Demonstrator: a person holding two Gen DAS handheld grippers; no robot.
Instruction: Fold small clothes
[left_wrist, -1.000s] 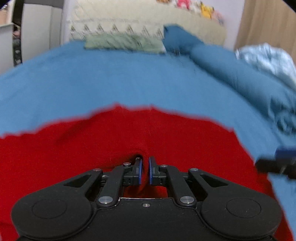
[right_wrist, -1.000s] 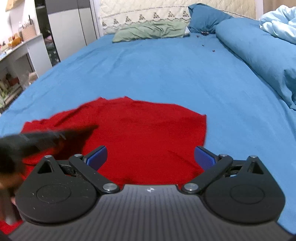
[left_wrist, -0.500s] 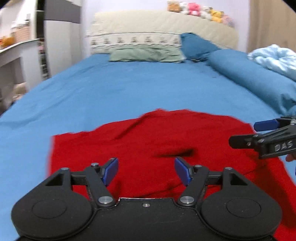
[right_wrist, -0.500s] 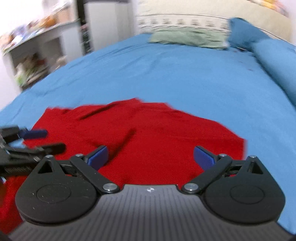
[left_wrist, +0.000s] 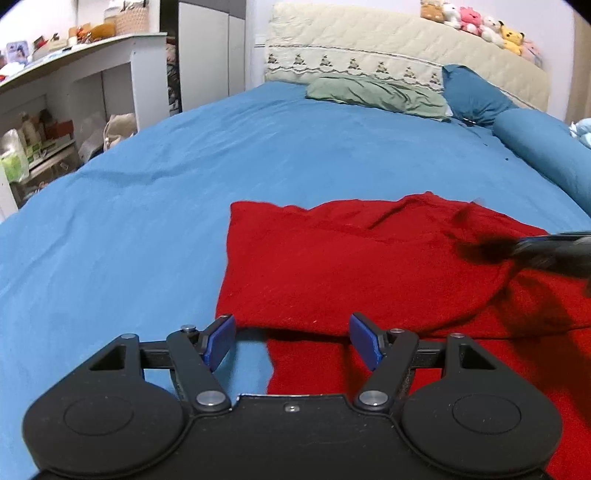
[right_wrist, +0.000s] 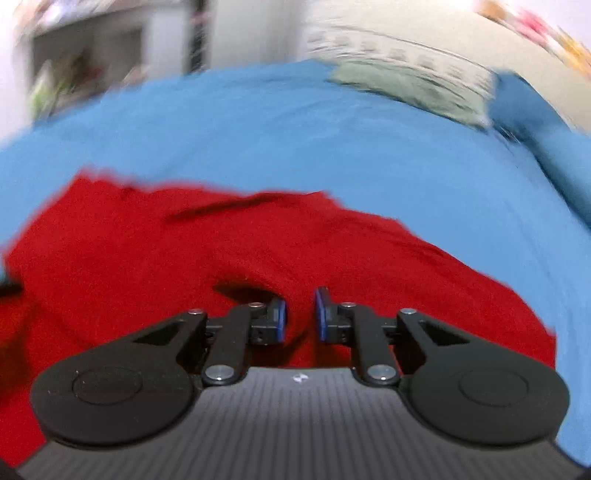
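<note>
A red garment (left_wrist: 354, 266) lies on the blue bed sheet (left_wrist: 147, 221), partly folded over itself with a doubled layer on top. My left gripper (left_wrist: 291, 341) is open and empty, just above the garment's near left edge. My right gripper (right_wrist: 299, 314) has its jaws nearly closed on a raised pinch of the red garment (right_wrist: 258, 243); this view is blurred by motion. The right gripper also shows as a dark blur at the right edge of the left wrist view (left_wrist: 535, 251), over the cloth.
A green pillow (left_wrist: 373, 92), a blue pillow (left_wrist: 472, 92) and a rolled blue duvet (left_wrist: 546, 144) lie at the head and right side of the bed. A white shelf unit (left_wrist: 74, 96) with clutter stands off the bed's left side. Plush toys (left_wrist: 476, 22) sit on the headboard.
My left gripper let go of the red garment, opened and drew back to the left. My right gripper moved down onto the garment and closed on a pinch of it.
</note>
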